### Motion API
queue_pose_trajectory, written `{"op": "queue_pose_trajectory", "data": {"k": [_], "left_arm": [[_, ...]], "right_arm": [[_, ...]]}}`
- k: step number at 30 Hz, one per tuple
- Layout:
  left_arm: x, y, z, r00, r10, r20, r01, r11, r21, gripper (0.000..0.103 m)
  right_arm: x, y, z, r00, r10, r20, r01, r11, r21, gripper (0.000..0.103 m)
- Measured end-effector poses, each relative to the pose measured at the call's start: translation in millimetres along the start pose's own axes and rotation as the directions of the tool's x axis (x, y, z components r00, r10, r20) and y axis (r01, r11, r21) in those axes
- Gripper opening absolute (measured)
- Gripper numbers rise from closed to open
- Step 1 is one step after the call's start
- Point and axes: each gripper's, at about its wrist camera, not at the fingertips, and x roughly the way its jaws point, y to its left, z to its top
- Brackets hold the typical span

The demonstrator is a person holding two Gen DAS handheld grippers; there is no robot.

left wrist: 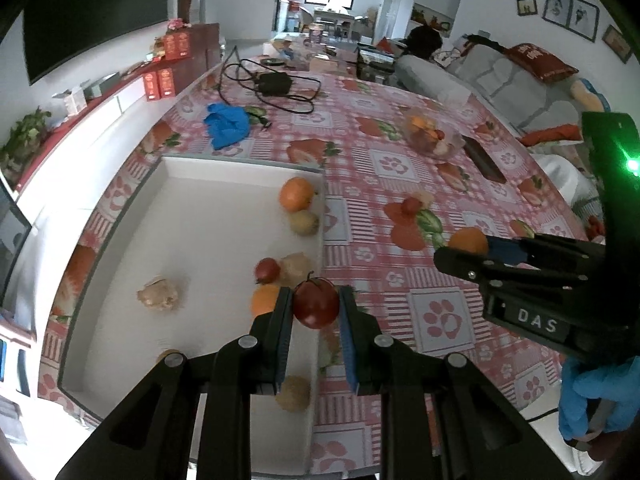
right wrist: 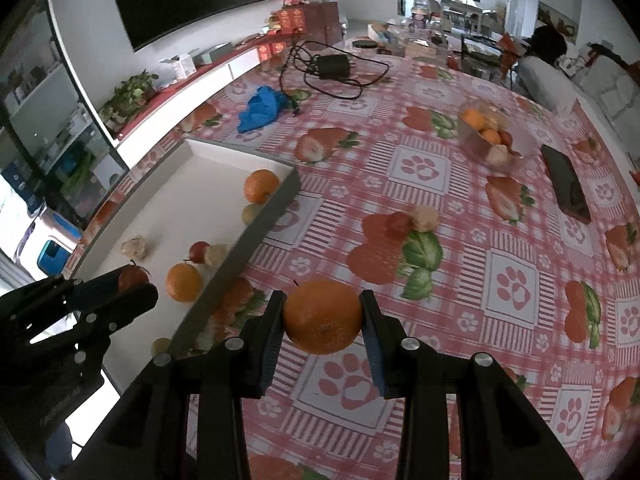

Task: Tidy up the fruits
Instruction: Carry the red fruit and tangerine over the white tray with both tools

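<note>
My left gripper (left wrist: 316,306) clamps a red apple (left wrist: 316,303) over the white tray (left wrist: 240,166), my right gripper (right wrist: 323,316) an orange (right wrist: 323,317) above the desk (right wrist: 440,264).

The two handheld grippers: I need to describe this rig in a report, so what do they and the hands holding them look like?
Both are black, with angular linkage arms joined by silver pivot bolts. The left gripper and right gripper have ribbed fingers, one padded blue. The right one's body carries a white "DAS" label and a green light. The hand wears a blue glove.
</note>
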Motion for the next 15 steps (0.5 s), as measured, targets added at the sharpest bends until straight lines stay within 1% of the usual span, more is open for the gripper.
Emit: {"op": "queue_pose_trajectory", "data": {"k": [6, 15], "left_arm": [[-2.0, 21.2, -1.5, 1.000, 0.016, 0.005, -0.016, 0.999, -0.038, 0.024], [-1.8, 45.4, -4.6, 1.000, 0.022, 0.005, -0.021, 0.997, -0.077, 0.024]], "right_arm": [[3.6, 17.7, 3.9, 1.000, 0.006, -0.006, -0.006, 1.000, -0.030, 0.038], [9.8, 43.9, 10.5, 1.000, 0.011, -0.016, -0.013, 0.997, -0.078, 0.039]]}}
